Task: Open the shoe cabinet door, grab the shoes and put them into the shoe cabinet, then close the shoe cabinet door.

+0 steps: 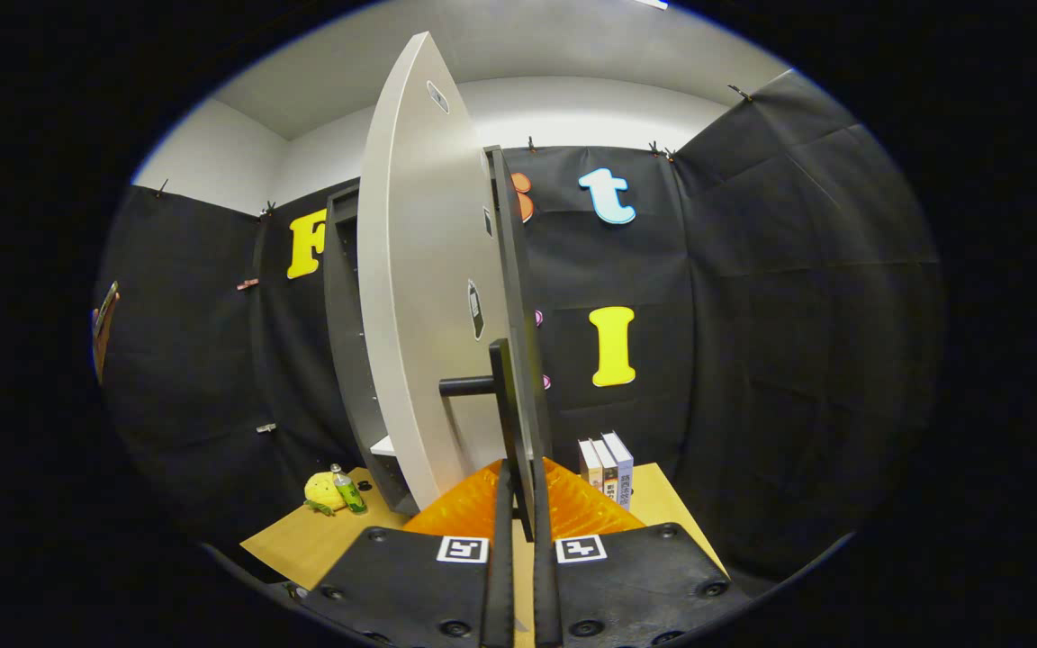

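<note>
The shoe cabinet door stands swung open, seen nearly edge-on and rising directly ahead of the gripper. Behind it to the left, the dark shoe cabinet shows its open interior and a pale shelf. The gripper's fingers are drawn close together, clamped on the lower end of the door's dark bar handle, which stands off the door on a short post. On the wooden table, three upright books stand right of the fingers; a yellow plush toy and small green bottle sit left.
</note>
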Available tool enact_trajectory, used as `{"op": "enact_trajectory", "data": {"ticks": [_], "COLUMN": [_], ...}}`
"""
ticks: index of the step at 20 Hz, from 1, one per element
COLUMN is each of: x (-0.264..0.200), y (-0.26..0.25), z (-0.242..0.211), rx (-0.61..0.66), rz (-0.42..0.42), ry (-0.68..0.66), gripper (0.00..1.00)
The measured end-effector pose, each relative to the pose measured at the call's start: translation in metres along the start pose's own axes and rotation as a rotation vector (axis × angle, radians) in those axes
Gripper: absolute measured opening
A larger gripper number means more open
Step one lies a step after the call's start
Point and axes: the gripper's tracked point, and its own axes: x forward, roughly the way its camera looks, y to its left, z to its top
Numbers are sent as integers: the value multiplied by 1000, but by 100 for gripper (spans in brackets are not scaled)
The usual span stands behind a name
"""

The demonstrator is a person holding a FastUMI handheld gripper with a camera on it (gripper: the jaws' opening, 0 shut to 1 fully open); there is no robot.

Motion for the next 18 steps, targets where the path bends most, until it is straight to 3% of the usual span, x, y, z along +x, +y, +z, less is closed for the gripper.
{"op": "enact_trajectory", "data": {"ticks": [4, 8, 10, 12, 13, 18], "x": [-27, -55, -64, -68, -72, -68], "y": [-11, 5, 24, 45, 62, 145], "z": [12, 20, 15, 14, 14, -15], "rx": [-39, 7, -4, -21, -19, -14], "rz": [-107, -138, -121, -112, -93, 16], "ry": [-51, -95, -83, -85, -87, -69], "gripper": [21, 44, 60, 87, 94, 97]}}
